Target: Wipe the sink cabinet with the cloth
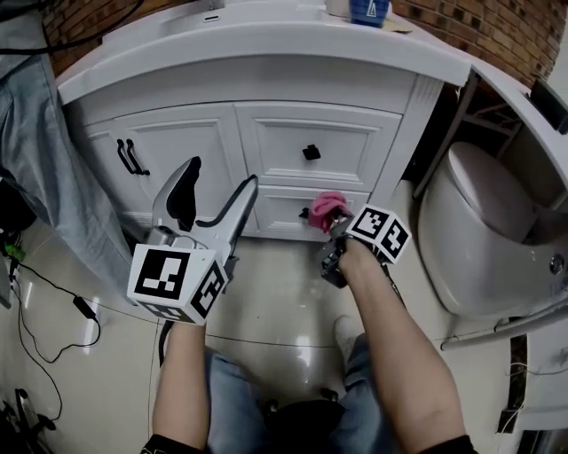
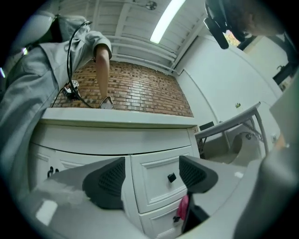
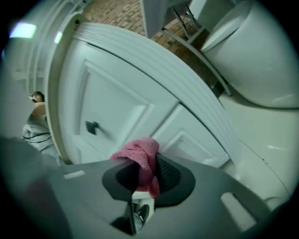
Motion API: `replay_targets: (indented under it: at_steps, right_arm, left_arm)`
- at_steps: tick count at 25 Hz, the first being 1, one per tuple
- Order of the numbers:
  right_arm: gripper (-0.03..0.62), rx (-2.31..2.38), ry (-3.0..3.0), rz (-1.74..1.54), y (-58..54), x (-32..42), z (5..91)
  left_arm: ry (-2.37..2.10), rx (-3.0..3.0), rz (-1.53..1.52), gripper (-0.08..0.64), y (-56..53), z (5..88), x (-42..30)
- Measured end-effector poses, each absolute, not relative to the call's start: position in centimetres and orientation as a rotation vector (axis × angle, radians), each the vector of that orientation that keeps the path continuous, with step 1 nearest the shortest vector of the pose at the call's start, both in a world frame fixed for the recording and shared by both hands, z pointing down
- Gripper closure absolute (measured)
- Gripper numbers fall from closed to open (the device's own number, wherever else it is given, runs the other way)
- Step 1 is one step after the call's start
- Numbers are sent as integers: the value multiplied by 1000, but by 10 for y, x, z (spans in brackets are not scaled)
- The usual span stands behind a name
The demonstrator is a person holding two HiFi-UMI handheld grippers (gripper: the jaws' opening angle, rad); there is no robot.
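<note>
My right tongs [image 3: 145, 175] are clamped on the pink cloth [image 3: 140, 156]. Its bunched end sits at the front of the lower drawer [image 1: 277, 206] of the white sink cabinet [image 1: 266, 133], just beside the black knob [image 1: 304, 213]. My left tongs [image 1: 222, 175] are wide apart with nothing between them, at nine o'clock of the cloth, pointing at the cabinet. The toilet [image 1: 493, 230] stands at three o'clock.

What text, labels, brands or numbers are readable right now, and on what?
No readable text in any view.
Blue container on the countertop: any label too blurred to read.
Left marker cube and right marker cube: black-and-white square patterns only, no letters.
</note>
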State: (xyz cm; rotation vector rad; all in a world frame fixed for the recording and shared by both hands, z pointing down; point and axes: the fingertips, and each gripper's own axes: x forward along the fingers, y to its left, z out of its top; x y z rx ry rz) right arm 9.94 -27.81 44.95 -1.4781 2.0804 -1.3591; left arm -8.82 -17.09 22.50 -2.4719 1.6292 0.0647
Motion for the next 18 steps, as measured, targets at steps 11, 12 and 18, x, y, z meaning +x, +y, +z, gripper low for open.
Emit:
replay_targets:
  at_steps: [11, 12, 18]
  right_arm:
    - [537, -1721, 2545, -241, -197, 89, 254]
    - [537, -1772, 2558, -113, -191, 92, 245]
    - [537, -1916, 2590, 257, -172, 108, 228]
  left_arm:
    - [1607, -2497, -53, 198, -153, 238, -80]
    - [1601, -2495, -56, 198, -151, 237, -78]
    - [1582, -2505, -74, 202, -151, 241, -64]
